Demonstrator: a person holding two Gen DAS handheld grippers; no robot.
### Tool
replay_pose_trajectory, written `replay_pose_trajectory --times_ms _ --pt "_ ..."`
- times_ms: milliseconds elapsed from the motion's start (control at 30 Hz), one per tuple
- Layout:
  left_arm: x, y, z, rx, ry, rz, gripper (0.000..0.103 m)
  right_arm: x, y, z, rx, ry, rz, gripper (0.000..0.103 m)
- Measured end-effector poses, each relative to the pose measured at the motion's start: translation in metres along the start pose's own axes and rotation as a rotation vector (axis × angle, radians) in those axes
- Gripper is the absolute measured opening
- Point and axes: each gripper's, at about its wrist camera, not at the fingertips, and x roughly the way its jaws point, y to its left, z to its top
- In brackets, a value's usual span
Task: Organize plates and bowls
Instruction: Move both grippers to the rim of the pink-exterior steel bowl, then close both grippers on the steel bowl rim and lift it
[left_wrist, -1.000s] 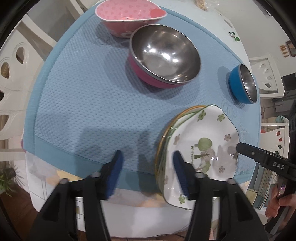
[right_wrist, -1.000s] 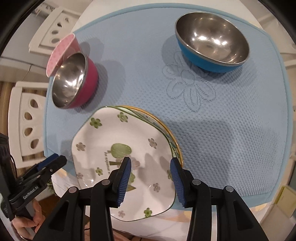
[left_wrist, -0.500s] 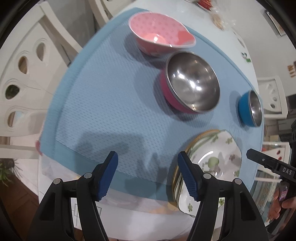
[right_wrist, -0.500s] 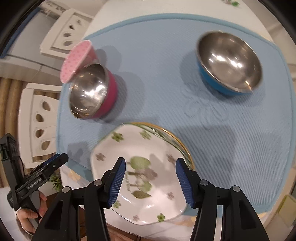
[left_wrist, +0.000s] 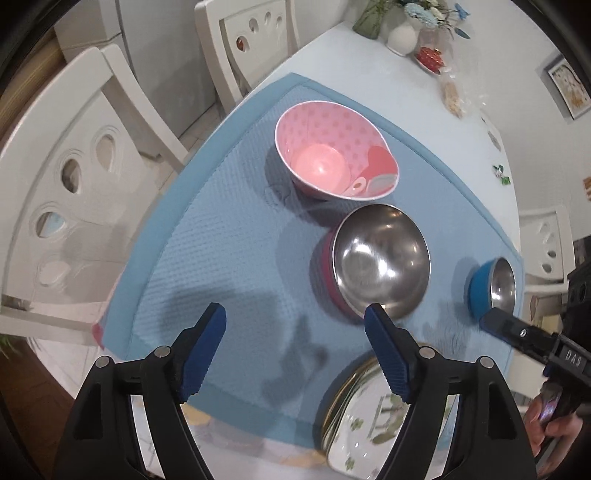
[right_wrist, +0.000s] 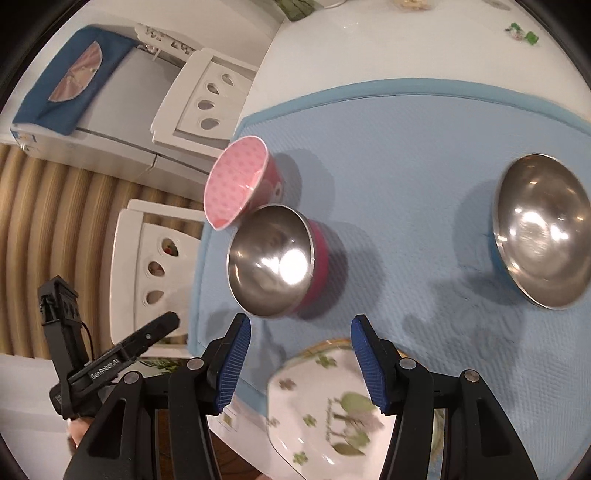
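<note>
A stack of plates (left_wrist: 369, 417), topped by a white plate with green flowers (right_wrist: 325, 410), sits at the near edge of the blue mat (left_wrist: 229, 236). A pink dotted bowl (left_wrist: 334, 151) stands at the far side, also seen in the right wrist view (right_wrist: 240, 184). A steel bowl with a pink outside (left_wrist: 380, 266) (right_wrist: 275, 262) stands beside it. A steel bowl with a blue outside (left_wrist: 493, 288) (right_wrist: 541, 229) stands to the right. My left gripper (left_wrist: 295, 343) is open and empty above the mat. My right gripper (right_wrist: 299, 354) is open and empty above the plates.
White chairs (left_wrist: 74, 192) (right_wrist: 155, 266) stand along the table's left side. A vase, a small red dish and a snack bag (left_wrist: 454, 96) lie on the far table top. A grey appliance with a blue cover (right_wrist: 74, 96) stands beyond the chairs.
Both grippers have pulled up and back from the plate stack and opened wider. The plates have slid toward the bottom of both views and more of the room shows.
</note>
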Motion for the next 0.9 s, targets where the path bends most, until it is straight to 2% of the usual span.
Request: replay_pose_trajectory --times_ms 133,333,500,600,733,833,900 --pt "0.026 -0.006 0.013 0.007 0.04 -0.021 0.076 0.024 0.001 0.011 0.053 0.011 0.011 0.055" --pt "0.068 -0.019 0.024 0.094 0.092 -0.013 0.076 0.058 0.004 0.023 0.081 0.011 -0.042 0.055" --pt "0.087 -0.024 0.03 0.148 0.113 -0.017 0.076 0.086 -0.001 0.028 0.134 0.009 -0.065 0.055" --pt "0.096 -0.026 0.033 0.187 0.112 -0.008 0.073 0.1 -0.004 0.029 0.135 0.015 -0.105 0.055" --pt "0.104 -0.024 0.034 0.207 0.117 -0.015 0.071 0.115 -0.01 0.031 0.174 0.024 -0.11 0.055" --pt "0.107 -0.021 0.035 0.207 0.124 -0.015 0.063 0.121 -0.011 0.032 0.179 0.026 -0.115 0.054" --pt "0.109 -0.02 0.034 0.212 0.129 -0.016 0.057 0.124 -0.009 0.033 0.166 0.024 -0.116 0.048"
